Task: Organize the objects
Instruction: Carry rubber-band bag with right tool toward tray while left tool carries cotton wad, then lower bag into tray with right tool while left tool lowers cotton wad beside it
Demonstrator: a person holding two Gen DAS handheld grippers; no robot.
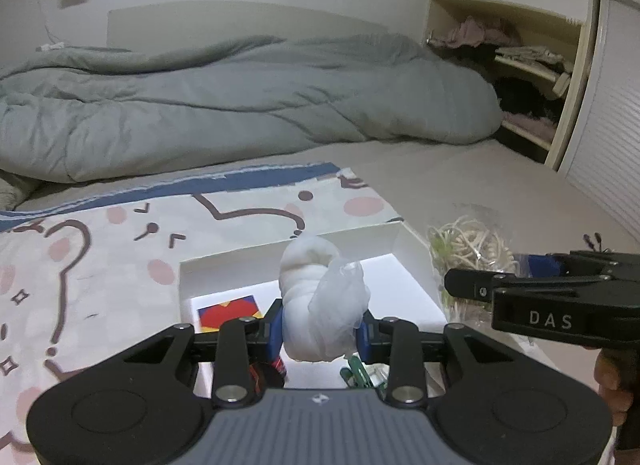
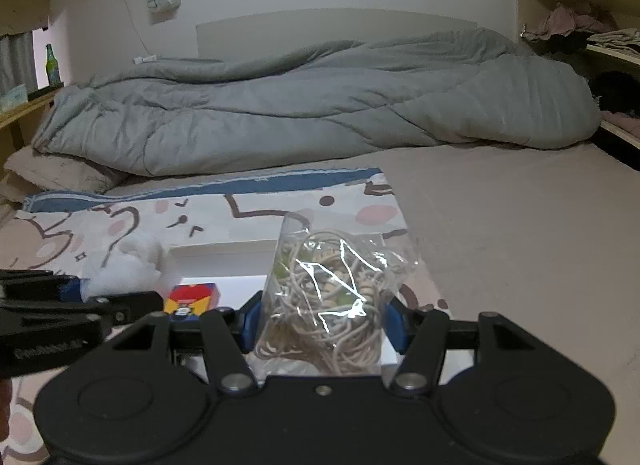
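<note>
Over the white box [image 1: 412, 249]: my left gripper [image 1: 320, 331] fingers clamp a white wad [image 1: 316, 297]; right gripper [image 2: 324, 323] fingers clamp a cord bag [image 2: 332, 285]. Delivery step, I judge. Next: lower, release inside.

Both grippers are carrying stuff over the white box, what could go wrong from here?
1. The left gripper pinches only the lower part of the soft white bundle; its loose plastic top could flop or slip out.
2. The right gripper holds a slick clear bag of cord near the white box's right wall; it may land outside.
3. The grippers are close and could collide.
</note>
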